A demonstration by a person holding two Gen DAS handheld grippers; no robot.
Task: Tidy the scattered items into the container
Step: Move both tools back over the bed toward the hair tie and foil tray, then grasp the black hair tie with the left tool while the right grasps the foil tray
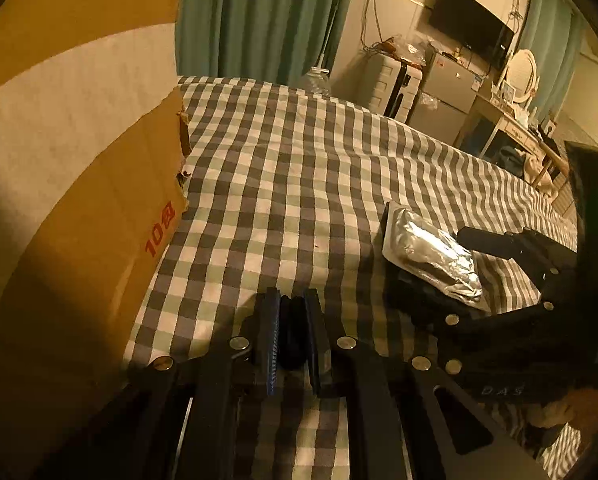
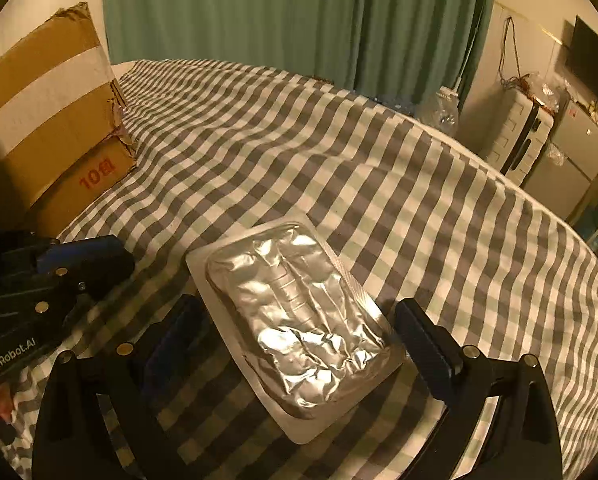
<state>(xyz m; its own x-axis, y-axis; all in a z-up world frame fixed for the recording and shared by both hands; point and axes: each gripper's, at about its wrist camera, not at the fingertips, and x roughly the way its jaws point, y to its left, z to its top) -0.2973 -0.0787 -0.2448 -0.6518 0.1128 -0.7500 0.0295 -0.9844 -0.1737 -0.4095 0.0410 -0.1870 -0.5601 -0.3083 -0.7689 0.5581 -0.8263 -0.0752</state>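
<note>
One foil pack (image 2: 295, 320) lies flat on the checked sheet (image 2: 379, 184), the only loose item in view. The right gripper (image 2: 299, 336) straddles it with jaws wide apart, one finger (image 2: 423, 340) on each side and neither pressing the pack, so it is released. The left gripper (image 1: 293, 332) is clenched on a small dark thing (image 1: 291, 336) between its two pads (what it is cannot be told). One cardboard box (image 1: 79, 200), with a pale tape band and red print on its side, stands on the sheet to the left, well apart from the pack; its inside is hidden. In the left wrist view the pack (image 1: 431, 252) sits to the right, under the right gripper (image 1: 439, 264). Green curtains (image 2: 299, 20) hang behind the bed; one suitcase (image 2: 515, 136) stands beyond it.
</note>
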